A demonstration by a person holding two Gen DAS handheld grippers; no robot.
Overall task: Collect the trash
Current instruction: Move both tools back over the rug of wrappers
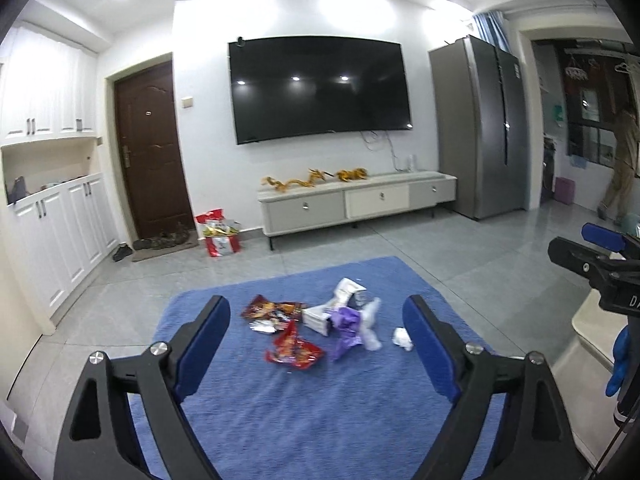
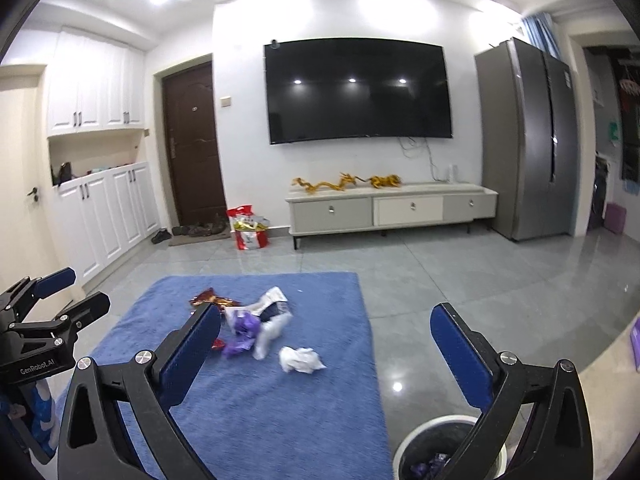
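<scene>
A pile of trash lies on the blue rug [image 1: 320, 420]: red snack wrappers [image 1: 294, 350], a white carton [image 1: 340, 300], a purple plastic bag [image 1: 346, 328], a clear plastic piece [image 1: 370, 328] and a crumpled white tissue [image 1: 402, 338]. My left gripper [image 1: 316, 304] hangs open above the rug, short of the pile, with nothing in it. The right gripper [image 2: 325, 312] is open too and empty, with the tissue [image 2: 300, 360] and purple bag [image 2: 242, 332] ahead of it. A white trash bin [image 2: 440, 424] stands just under its right finger on the tiles.
Grey tiled floor surrounds the rug [image 2: 260, 420]. A low TV cabinet [image 2: 392, 208], a grey fridge [image 2: 532, 140], a red bag [image 2: 250, 228] and shoes by the brown door line the far wall. White cupboards [image 1: 60, 220] run along the left. A person [image 1: 624, 168] stands in the far right doorway.
</scene>
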